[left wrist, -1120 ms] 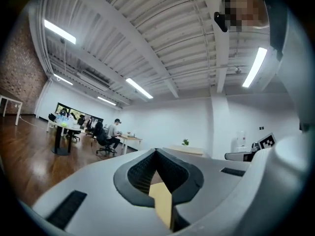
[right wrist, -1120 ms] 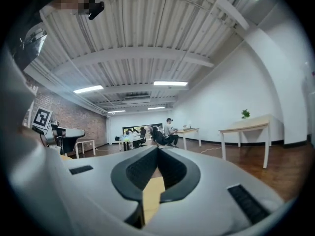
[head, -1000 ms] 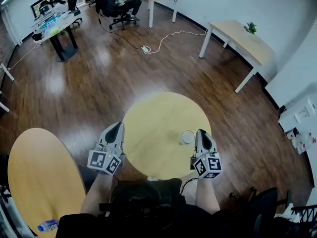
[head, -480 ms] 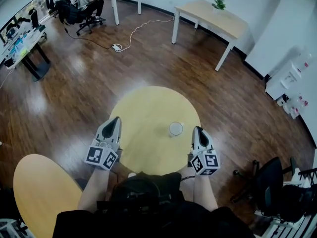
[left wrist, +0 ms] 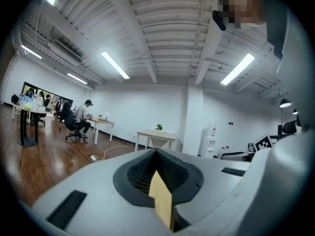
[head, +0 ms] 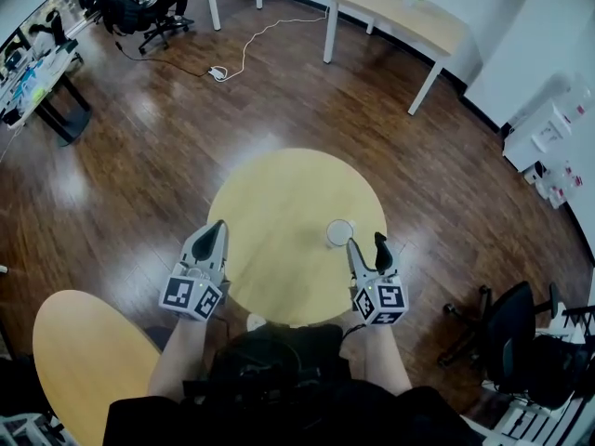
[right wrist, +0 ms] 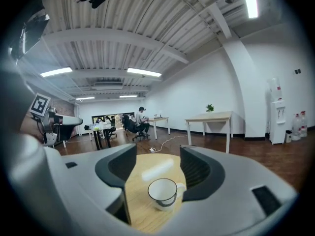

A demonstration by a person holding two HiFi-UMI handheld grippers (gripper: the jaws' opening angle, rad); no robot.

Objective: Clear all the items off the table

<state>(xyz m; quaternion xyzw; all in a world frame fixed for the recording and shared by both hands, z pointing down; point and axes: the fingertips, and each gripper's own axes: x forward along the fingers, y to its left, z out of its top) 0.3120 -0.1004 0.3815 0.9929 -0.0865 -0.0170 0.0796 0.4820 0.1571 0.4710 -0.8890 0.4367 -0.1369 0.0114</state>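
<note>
A white cup with a dark rim (head: 339, 232) stands on the round yellow table (head: 279, 203), toward its right front. In the right gripper view the cup (right wrist: 163, 193) sits low between the two jaws, with its handle toward the right one. My right gripper (head: 366, 242) is just behind the cup at the table's edge, and its jaws are opening; the pads do not press on the cup. Over the table's left front edge, my left gripper (head: 212, 238) is shut with nothing in it. The left gripper view shows the shut jaws (left wrist: 157, 173) and a sliver of tabletop.
A second round yellow table (head: 84, 360) is at the lower left. A black office chair (head: 507, 333) stands to the right, on the wood floor. A rectangular desk with a plant (head: 400, 12) and a floor cable (head: 244, 59) lie farther off. A person sits at a distant desk.
The right gripper's jaws have gone from shut to apart, and its tips now sit closer to the cup. The left gripper holds its place. The head view has shifted.
</note>
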